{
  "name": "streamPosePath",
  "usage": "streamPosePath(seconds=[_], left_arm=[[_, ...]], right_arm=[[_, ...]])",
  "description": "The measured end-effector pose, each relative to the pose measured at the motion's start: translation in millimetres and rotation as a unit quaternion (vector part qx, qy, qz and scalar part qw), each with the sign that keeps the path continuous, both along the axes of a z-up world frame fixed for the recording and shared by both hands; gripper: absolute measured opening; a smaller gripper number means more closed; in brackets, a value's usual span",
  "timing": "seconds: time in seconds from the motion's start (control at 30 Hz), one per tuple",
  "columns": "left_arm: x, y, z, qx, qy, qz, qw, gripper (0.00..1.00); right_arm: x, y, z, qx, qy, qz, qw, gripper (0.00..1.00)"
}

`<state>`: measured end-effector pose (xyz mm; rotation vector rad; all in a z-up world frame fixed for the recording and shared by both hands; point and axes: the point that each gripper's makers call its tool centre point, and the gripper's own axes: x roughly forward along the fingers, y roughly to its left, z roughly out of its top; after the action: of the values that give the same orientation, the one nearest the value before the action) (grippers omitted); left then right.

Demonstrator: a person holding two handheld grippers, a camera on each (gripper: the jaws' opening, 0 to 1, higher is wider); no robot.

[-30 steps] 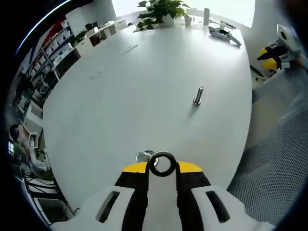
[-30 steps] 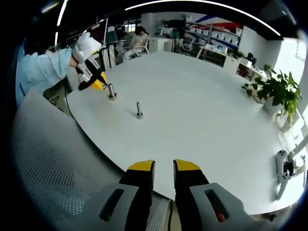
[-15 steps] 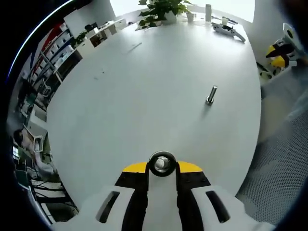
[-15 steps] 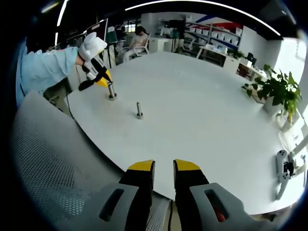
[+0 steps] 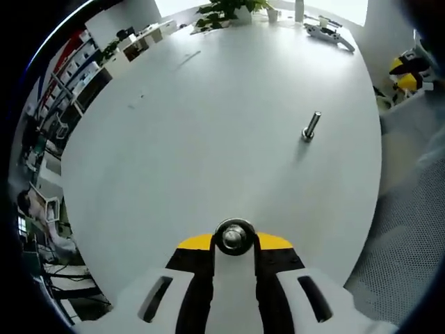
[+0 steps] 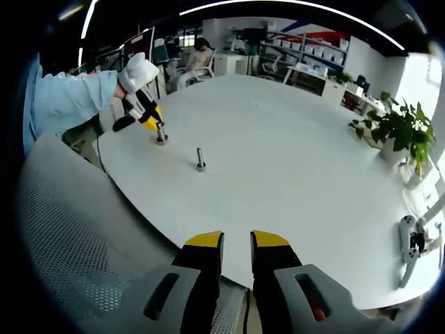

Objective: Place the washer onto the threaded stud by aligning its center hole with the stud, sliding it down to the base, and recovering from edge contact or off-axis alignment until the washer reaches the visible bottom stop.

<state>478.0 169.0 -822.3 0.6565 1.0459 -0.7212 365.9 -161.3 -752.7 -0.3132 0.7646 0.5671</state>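
— Since a second ago, what has changed with the washer (image 5: 233, 236)?

— It sat off to one side of the stud (image 5: 233, 238) it is meant for, above the table; now the bright metal ring is centred round the rounded stud top, which shows through its hole in the left gripper view. In the right gripper view the left gripper (image 6: 144, 115) has come down closer over that stud (image 6: 161, 132).

— How is the ring held?

— The left gripper (image 5: 233, 241) pinches it between narrow yellow-tipped jaws, edge-on between the black pads. How far down the thread it sits cannot be told.

— And the right gripper (image 6: 236, 241)?

— Holding nothing: its yellow-and-black jaws stand a narrow gap apart over the table's near edge, well apart from the work.

— What else is on the table (image 5: 208, 125)?

— It is a smooth, matte white round top. A second stud (image 5: 311, 126), a short grey threaded bolt standing upright on its head, is well apart from the first. In the right gripper view it (image 6: 201, 159) stands near the one under the ring. A leafy green plant (image 6: 396, 131) sits at the far edge, and a white spare gripper (image 6: 413, 248) lies flat near the rim.

— Who holds the left tool?

— A white-gloved hand (image 6: 137, 71) on a pale blue sleeve (image 6: 69, 101). Grey mesh fabric (image 6: 76, 243) lies beside the table
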Motion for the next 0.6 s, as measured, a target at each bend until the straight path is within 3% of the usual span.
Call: streamPosePath(seconds=[0.17,0.6], left_arm=[[-1.5,2,-3.7,0.006,-0.001,-0.01,0.9999,0.21],[-0.6,6,11.8,-0.015,-0.022,0.007,0.9996,0.21]], right_arm=[[0,0,0.2,0.001,0.0,0.0,1.0,0.18],[0,0,0.9,0.0,-0.003,0.001,1.0,0.18]])
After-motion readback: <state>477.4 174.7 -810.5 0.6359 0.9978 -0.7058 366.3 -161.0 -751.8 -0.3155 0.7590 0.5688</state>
